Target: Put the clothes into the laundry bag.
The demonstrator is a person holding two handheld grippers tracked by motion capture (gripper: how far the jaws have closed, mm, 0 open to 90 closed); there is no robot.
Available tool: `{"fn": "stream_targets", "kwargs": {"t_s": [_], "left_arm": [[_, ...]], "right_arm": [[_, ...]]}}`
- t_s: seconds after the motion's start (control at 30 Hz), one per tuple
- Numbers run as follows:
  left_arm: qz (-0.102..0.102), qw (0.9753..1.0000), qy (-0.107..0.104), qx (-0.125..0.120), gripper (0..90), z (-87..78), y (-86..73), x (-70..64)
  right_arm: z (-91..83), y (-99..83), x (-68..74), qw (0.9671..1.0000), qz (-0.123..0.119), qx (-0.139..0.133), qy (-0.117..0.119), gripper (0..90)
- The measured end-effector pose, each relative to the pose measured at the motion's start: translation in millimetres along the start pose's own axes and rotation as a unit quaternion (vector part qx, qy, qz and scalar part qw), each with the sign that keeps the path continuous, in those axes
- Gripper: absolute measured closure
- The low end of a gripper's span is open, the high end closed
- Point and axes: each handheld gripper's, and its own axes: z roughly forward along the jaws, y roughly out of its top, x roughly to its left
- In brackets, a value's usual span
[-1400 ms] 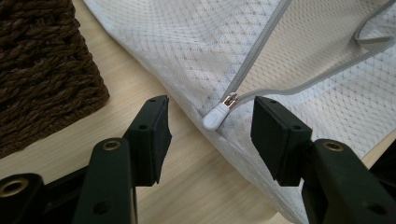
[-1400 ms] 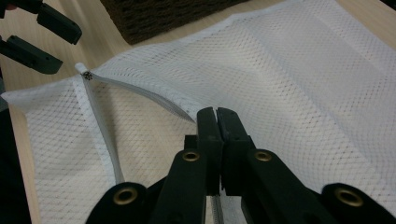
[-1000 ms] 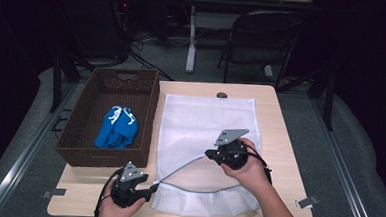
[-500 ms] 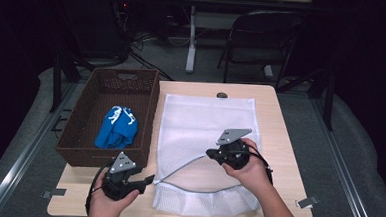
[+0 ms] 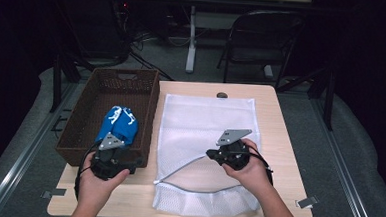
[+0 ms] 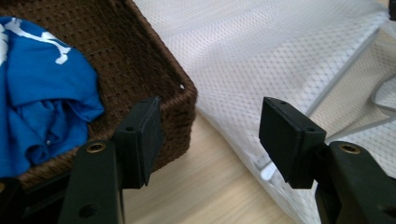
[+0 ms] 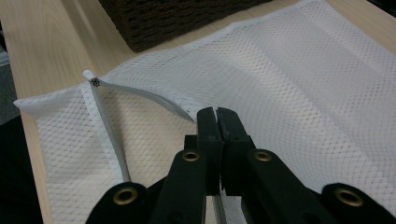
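— Dark room all round: a folding chair (image 5: 262,39) and a white post (image 5: 191,43) stand behind the pale wooden table (image 5: 280,128), with cables on the grey floor. What lies on the tabletop?

— A white mesh laundry bag (image 5: 205,124), flat, taking up the middle and right of the table. Just beside its left edge sits a brown woven basket (image 5: 87,128), rectangular, with a handle slot in its far wall. A crumpled blue garment (image 5: 117,124) with white markings lies inside, toward the near right corner. A small dark knob (image 5: 222,95) sits at the table's far edge.

— Where are the two tools?

— The left gripper (image 5: 112,157) is at the basket's near right corner. In its own view the jaws stand wide apart with nothing between them; the basket's corner (image 6: 182,98) rises just beyond the left jaw, the blue cloth (image 6: 42,93) past it, and the bag's edge (image 6: 261,79) beyond the right jaw. The right gripper (image 5: 229,151) rests on the bag's lower half, jaws pressed tight together on the bag's mesh (image 7: 299,93) at the grey zipper (image 7: 112,135) line.

— And the zipper?

— It curves across the bag's near end, its end tab (image 7: 91,79) lying near the bag's corner; the opening gapes a little, the upper lip lifted at the pinch.

— Textures?

— Fine, soft, see-through netting; stiff, tightly plaited wicker; smooth table grain.
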Motion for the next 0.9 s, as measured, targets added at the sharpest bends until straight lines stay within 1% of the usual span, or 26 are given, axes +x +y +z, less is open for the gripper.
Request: {"fn": "stream_targets", "kwargs": {"t_s": [0.07,0.13,0.17,0.23,0.3,0.33,0.4,0.5,0.53,0.63,0.73,0.9], "left_arm": [[-0.002,1.0,0.005,0.003,39.5,1.0,3.7,3.9],[-0.008,0.9999,0.008,0.008,39.4,2.5,8.6,9.6],[-0.014,0.9998,0.01,0.005,39.4,3.2,10.8,11.9],[-0.023,0.9996,0.012,0.008,39.4,3.9,16.3,17.5],[-0.023,0.9995,0.018,0.01,39.5,4.1,21.6,23.4],[-0.026,0.9993,0.024,0.009,39.4,4.4,25.0,27.1],[-0.031,0.9991,0.029,0.01,39.5,5.1,29.8,33.3],[-0.035,0.9985,0.039,0.016,39.5,6.4,35.2,42.6],[-0.04,0.9982,0.042,0.016,39.5,7.5,36.3,45.5],[-0.046,0.9971,0.056,0.025,39.9,10.5,38.3,55.3],[-0.051,0.9961,0.066,0.031,39.8,13.4,39.2,61.6],[-0.064,0.9943,0.076,0.037,39.6,17.0,40.4,73.5]], "right_arm": [[0.2,-0.5,0.0,1.0,0.001,0.001,-0.001,88.8],[0.6,-0.7,0.2,1.0,0.001,0.001,0.0,88.9],[0.7,-0.8,0.3,1.0,0.001,0.002,0.0,88.8],[0.9,-0.8,0.5,1.0,0.001,0.002,0.001,88.8],[1.2,-0.8,0.4,1.0,0.002,0.002,0.0,88.8],[1.3,-0.9,0.4,1.0,0.002,0.002,0.0,88.8],[1.5,-1.0,0.2,1.0,0.001,0.002,0.0,88.8],[1.6,-1.3,-0.1,1.0,0.001,0.003,0.001,88.8],[1.6,-1.4,-0.1,1.0,0.002,0.002,0.001,88.8],[1.7,-1.5,0.0,1.0,0.001,0.002,0.001,88.8],[2.2,-1.7,-0.1,1.0,0.001,0.003,0.001,88.8],[2.6,-1.9,0.1,1.0,0.003,0.003,0.0,88.9]]}}
